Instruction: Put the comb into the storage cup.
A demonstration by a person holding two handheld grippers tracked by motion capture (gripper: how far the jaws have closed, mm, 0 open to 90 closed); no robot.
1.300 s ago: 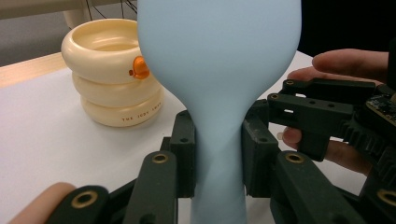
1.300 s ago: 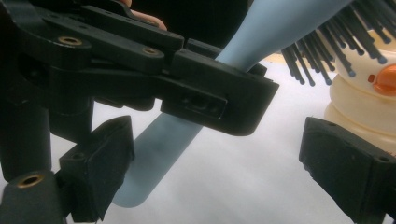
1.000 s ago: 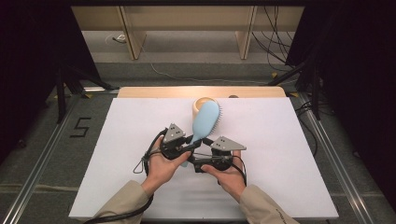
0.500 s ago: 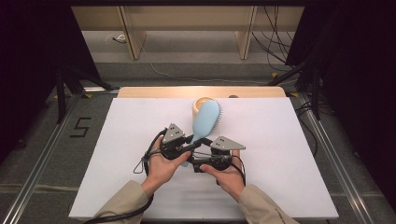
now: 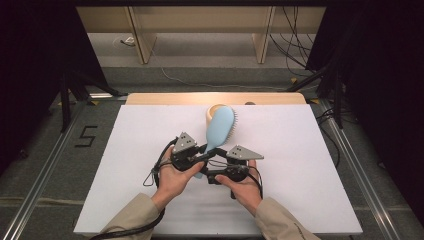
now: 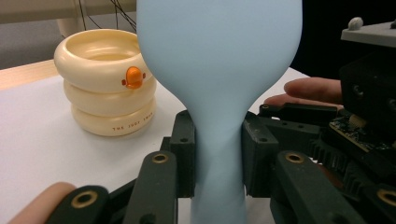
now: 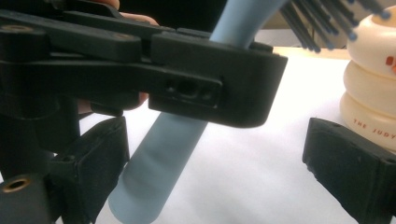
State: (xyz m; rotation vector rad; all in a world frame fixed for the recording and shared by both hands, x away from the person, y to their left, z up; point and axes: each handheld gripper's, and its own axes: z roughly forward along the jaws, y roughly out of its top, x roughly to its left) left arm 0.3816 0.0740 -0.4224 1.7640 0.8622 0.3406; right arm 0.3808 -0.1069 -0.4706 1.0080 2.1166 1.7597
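Little has moved since the earlier frames: the two hands and the brush have only edged slightly to the right on the worktop (image 5: 125,150), the hold unchanged. At the centre of the high view the left tool (image 6: 218,158) is closed on the brush (image 5: 219,131) — its pads (image 6: 184,154) press both sides of the pale blue neck, the head rising to the top of the left gripper view. The right tool (image 7: 212,172) sits just right of it with its jaws wide apart; the handle runs between them near the left jaw, though contact there is hard to judge. A cream ringed cup (image 6: 105,88) stands behind the brush head, near the worktop's far edge.
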